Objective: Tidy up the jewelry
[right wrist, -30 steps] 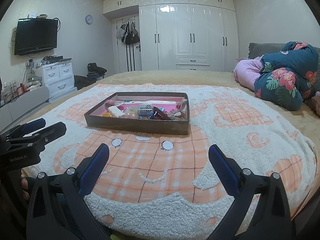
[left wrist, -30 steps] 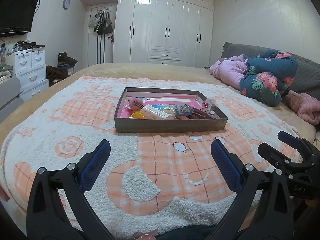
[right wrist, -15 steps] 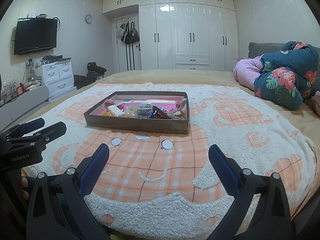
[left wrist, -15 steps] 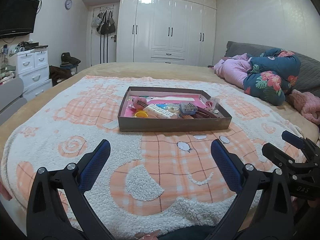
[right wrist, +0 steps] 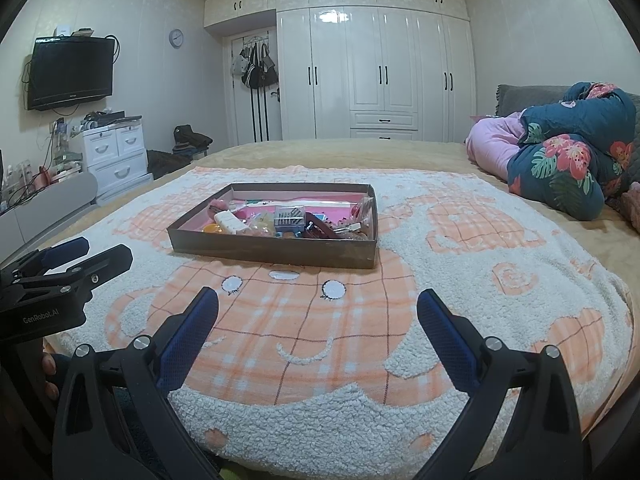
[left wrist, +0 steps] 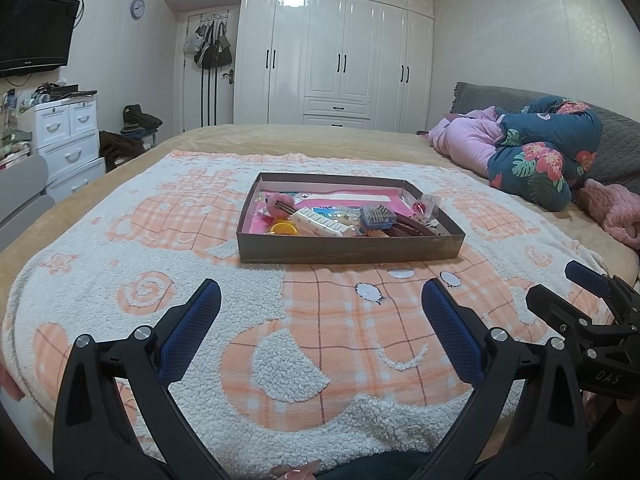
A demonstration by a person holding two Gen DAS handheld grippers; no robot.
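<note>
both grippers hover over the fleece blanket (left wrist: pixel 320 344), left gripper (left wrist: pixel 320 300) and right gripper (right wrist: pixel 318 306) spread wide and holding nothing; the brown jewelry tray (left wrist: pixel 348 250) sits ahead of both, well apart from their fingertips

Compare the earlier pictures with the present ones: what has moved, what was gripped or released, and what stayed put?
Only the views shifted slightly. In the left wrist view the brown tray sits a little further right and higher than a second ago, so the left gripper drifted slightly. Nothing was gripped or released. Both the left and the right gripper remain open and empty above the blanket; the tray's contents look unchanged.
</note>
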